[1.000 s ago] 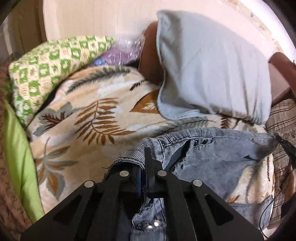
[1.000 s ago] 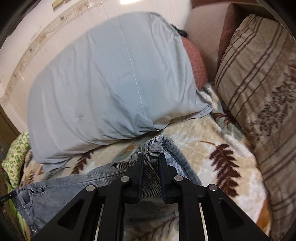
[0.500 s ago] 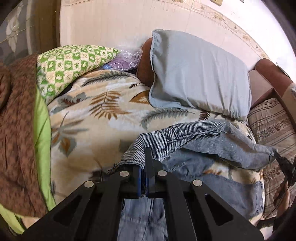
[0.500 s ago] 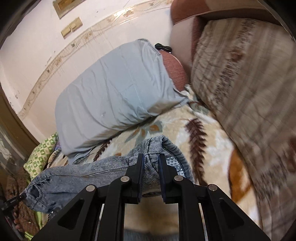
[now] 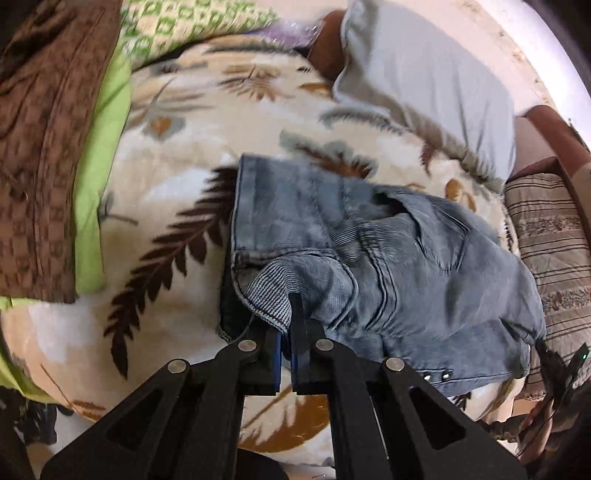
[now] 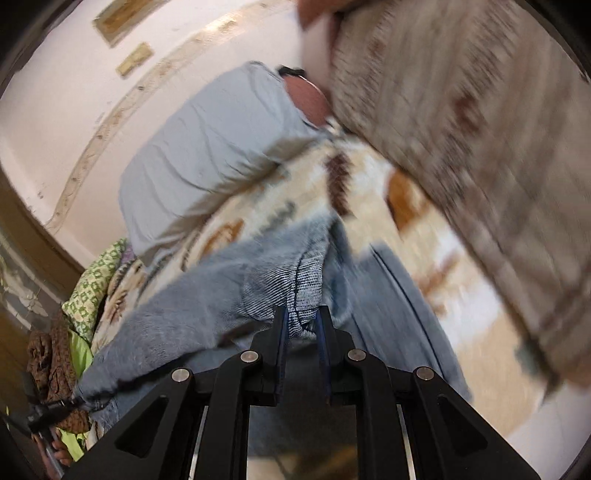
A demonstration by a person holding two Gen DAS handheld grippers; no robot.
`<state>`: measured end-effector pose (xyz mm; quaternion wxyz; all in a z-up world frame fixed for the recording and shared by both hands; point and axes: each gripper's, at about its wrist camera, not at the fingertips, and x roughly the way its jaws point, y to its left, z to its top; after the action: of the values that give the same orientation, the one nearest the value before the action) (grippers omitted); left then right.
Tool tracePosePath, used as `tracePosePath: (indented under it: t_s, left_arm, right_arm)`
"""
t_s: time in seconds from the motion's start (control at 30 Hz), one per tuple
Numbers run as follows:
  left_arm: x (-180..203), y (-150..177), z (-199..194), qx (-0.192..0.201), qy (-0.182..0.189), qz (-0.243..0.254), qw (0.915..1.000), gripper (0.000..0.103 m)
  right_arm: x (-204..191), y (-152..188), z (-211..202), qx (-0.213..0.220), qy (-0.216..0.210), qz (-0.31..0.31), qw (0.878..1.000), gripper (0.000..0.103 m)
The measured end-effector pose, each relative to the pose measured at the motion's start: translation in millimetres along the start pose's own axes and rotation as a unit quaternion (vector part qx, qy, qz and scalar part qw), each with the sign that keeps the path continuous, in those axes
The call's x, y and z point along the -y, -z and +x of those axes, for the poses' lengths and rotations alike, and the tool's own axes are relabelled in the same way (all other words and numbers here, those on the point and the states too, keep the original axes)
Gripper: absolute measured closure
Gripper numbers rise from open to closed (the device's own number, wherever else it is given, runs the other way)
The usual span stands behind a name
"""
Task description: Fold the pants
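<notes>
A pair of faded blue jeans (image 5: 388, 266) lies on a cream blanket with a leaf print (image 5: 177, 206). The waist half is doubled over the legs, and a leg hem shows at the far left of the pile. My left gripper (image 5: 286, 314) is shut on a ribbed edge of the jeans at the near left of the pile. My right gripper (image 6: 301, 321) is shut on another ribbed edge of the jeans (image 6: 229, 295), held above the blanket (image 6: 288, 199). The right wrist view is blurred by motion.
A grey pillow (image 5: 424, 74) leans on the wall behind the blanket. A striped brown cushion (image 5: 550, 236) lies to the right, also in the right wrist view (image 6: 480, 140). A green patterned pillow (image 5: 192, 26) and brown and lime cloth (image 5: 55, 129) lie to the left.
Both grippers have pulled back towards me with the jeans' waist edge, folding the top half over the legs. The pillows now look farther away.
</notes>
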<state>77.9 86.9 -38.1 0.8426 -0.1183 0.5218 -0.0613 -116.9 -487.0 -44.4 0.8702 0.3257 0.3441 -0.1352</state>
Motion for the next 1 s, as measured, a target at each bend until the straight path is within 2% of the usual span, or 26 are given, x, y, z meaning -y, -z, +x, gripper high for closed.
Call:
tracePosePath:
  t_s: [0.13, 0.17, 0.23, 0.3, 0.33, 0.4, 0.47, 0.5, 0.53, 0.67, 0.73, 0.9, 1.0]
  left_arm:
    - [0.9, 2.3, -3.8, -0.007, -0.003, 0.004, 1.0, 0.099]
    - [0.2, 4.4, -7.7, -0.009, -0.002, 0.006, 0.9999, 0.099]
    - [-7.8, 11.2, -17.4, -0.015, -0.003, 0.003, 0.9999, 0.095]
    - [-19.5, 20.5, -26.9, -0.026, 0.009, -0.019, 0.9994, 0.09]
    - [-23.9, 25.1, -30.9, -0.03, 0.023, -0.034, 0.9987, 0.088]
    - [-25.8, 34.2, -37.5, -0.036, 0.059, -0.06, 0.9958, 0.085]
    - [-17.7, 36.1, -38.4, -0.037, 0.08, -0.066, 0.9939, 0.074]
    - [-11.6, 34.6, -36.0, -0.038, 0.089, -0.067, 0.9931, 0.058]
    - [-7.3, 32.2, -33.4, -0.039, 0.096, -0.069, 0.9922, 0.052]
    - [0.6, 19.0, -21.0, -0.039, 0.12, -0.099, 0.9871, 0.053]
    - [-1.2, 12.6, -14.7, -0.042, 0.131, -0.115, 0.9838, 0.052]
    - [-6.3, 9.3, 1.1, -0.056, 0.142, -0.135, 0.979, 0.052]
    - [-8.2, 7.3, 13.9, -0.06, 0.157, -0.147, 0.9748, 0.045]
  right_arm:
    - [13.3, 13.2, 4.9, -0.019, 0.024, 0.029, 0.999, 0.086]
    - [10.9, 14.2, -0.9, -0.016, 0.026, 0.03, 0.999, 0.083]
    - [1.5, 14.6, -17.2, 0.0, 0.056, 0.015, 0.998, 0.083]
    - [-10.3, 16.8, -36.2, 0.019, 0.064, 0.002, 0.998, 0.082]
    - [-18.1, 19.1, -45.4, 0.028, 0.066, -0.007, 0.997, 0.077]
    - [-37.5, 21.7, -50.8, 0.027, 0.04, -0.025, 0.998, 0.067]
    - [-61.6, 27.3, -42.5, 0.012, 0.007, -0.042, 0.999, 0.057]
    - [-76.2, 30.9, -31.3, -0.007, -0.023, -0.044, 0.999, 0.052]
    - [-90.1, 35.4, -16.8, -0.028, -0.052, -0.042, 0.997, 0.051]
    - [-135.6, 58.2, 44.4, -0.114, -0.133, -0.013, 0.984, 0.051]
    - [-149.3, 65.9, 66.7, -0.134, -0.147, -0.001, 0.98, 0.05]
    - [-151.3, 76.6, 104.7, -0.16, -0.139, 0.051, 0.976, 0.047]
    - [-150.0, 81.2, 115.4, -0.154, -0.137, 0.071, 0.976, 0.047]
